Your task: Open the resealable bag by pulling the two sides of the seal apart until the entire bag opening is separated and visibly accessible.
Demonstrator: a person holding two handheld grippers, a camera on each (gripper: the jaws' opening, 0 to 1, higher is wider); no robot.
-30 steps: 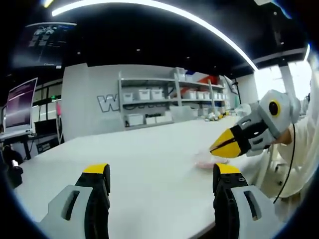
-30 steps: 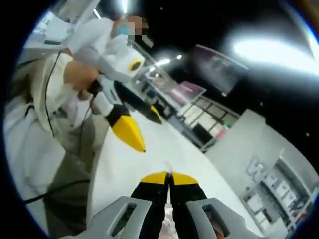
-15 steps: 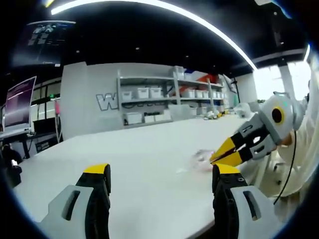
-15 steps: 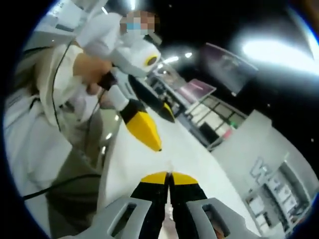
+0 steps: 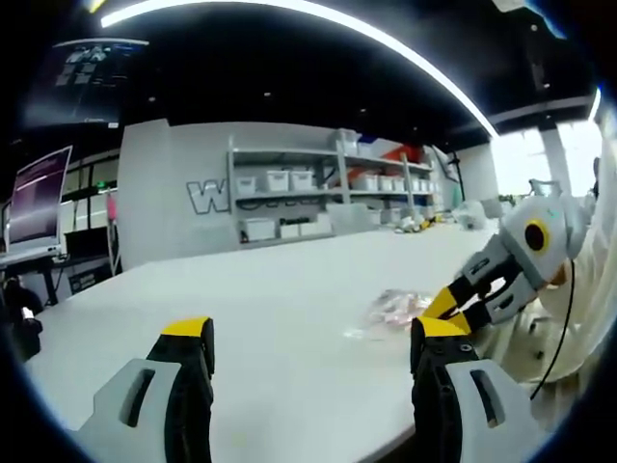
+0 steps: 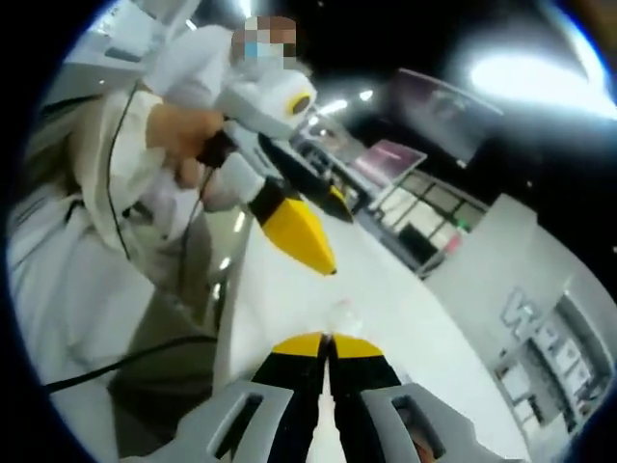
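A clear resealable bag (image 5: pixel 393 307) with pinkish contents lies on the white table (image 5: pixel 289 289). My right gripper (image 5: pixel 451 307) comes in from the right of the left gripper view with its yellow tips at the bag's near edge. In the right gripper view, my right gripper (image 6: pixel 328 342) is shut, and a thin translucent bit of the bag (image 6: pixel 339 311) pokes up between its tips. My left gripper (image 5: pixel 310 333) stands open over the table, a little short of the bag, with nothing between its jaws. The left gripper (image 6: pixel 313 227) also hangs just ahead in the right gripper view, held by a hand.
Shelves (image 5: pixel 299 198) with white bins line the back wall. A monitor (image 5: pixel 39 207) stands at the far left. The table's near edge runs just under my left jaws. A person in a white coat (image 6: pixel 77 222) stands close at the table's side.
My right gripper has dropped lower toward the table and more of the bag now shows beside its tips. The left gripper has come closer in the right gripper view.
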